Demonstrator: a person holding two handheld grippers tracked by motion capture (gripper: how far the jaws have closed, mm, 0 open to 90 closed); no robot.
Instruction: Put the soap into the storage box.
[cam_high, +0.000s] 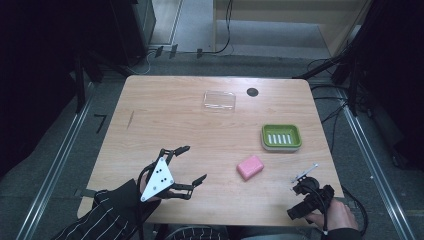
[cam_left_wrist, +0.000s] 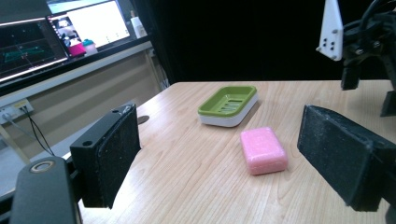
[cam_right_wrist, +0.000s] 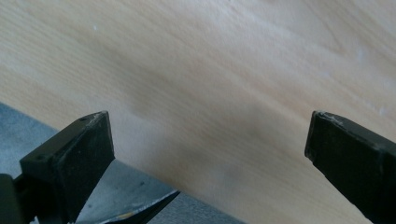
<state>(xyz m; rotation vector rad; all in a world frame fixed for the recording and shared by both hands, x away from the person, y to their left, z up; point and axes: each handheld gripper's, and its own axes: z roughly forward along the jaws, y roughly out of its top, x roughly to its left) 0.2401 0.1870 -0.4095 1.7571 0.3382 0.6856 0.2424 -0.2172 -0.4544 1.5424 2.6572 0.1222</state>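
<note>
A pink bar of soap (cam_high: 250, 167) lies on the wooden table (cam_high: 165, 115), right of centre near the front. Behind it to the right sits a green soap dish (cam_high: 281, 136) on a white base. My left gripper (cam_high: 195, 163) hovers open at the front left, jaws pointing toward the soap, nothing between them. In the left gripper view the soap (cam_left_wrist: 263, 150) and dish (cam_left_wrist: 228, 105) lie ahead of the open left gripper (cam_left_wrist: 229, 156). My right gripper (cam_high: 306, 198) is at the table's front right corner. In the right gripper view it (cam_right_wrist: 205, 144) stands open over the table edge, holding nothing.
A clear plastic lid (cam_high: 219, 100) lies flat at the back centre, with a round black hole (cam_high: 252, 92) in the tabletop beside it. Cables and metal rails run along the floor around the table. Monitors (cam_left_wrist: 56, 32) stand beyond the table's far side in the left gripper view.
</note>
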